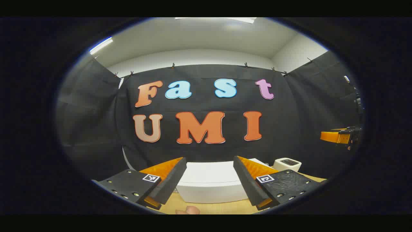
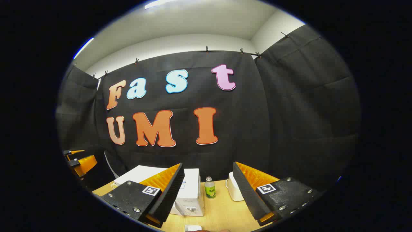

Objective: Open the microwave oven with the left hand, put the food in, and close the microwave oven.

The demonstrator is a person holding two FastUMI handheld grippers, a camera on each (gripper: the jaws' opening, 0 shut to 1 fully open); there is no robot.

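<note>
Both grippers up in the air, nothing held.

Left gripper (image 1: 210, 175): fingers spread wide, gap bare. Seen in the left gripper view, the microwave oven (image 1: 210, 185) sits straight ahead between the two fingers, low, white top and front edge facing the camera. It stands on the wooden table (image 1: 225, 207). Door state: cannot tell from this angle. A small pinkish thing (image 1: 188, 210) lies on the table just below the oven, between the fingers; too cut off to tell what it is. A white toaster (image 1: 287, 164) shows just past the right finger. The right gripper hangs far off to the right of it.

Right gripper (image 2: 208, 185): fingers also wide apart, holding nothing. In the right gripper view the microwave oven (image 2: 190, 193) is partly behind the left finger, its knob side showing in the gap. A small green-label bottle (image 2: 210, 187) stands upright in the gap, just beside the oven. The white toaster (image 2: 234, 190) peeks from behind the right finger. The left gripper (image 2: 79, 162) is far out past the left finger.
</note>
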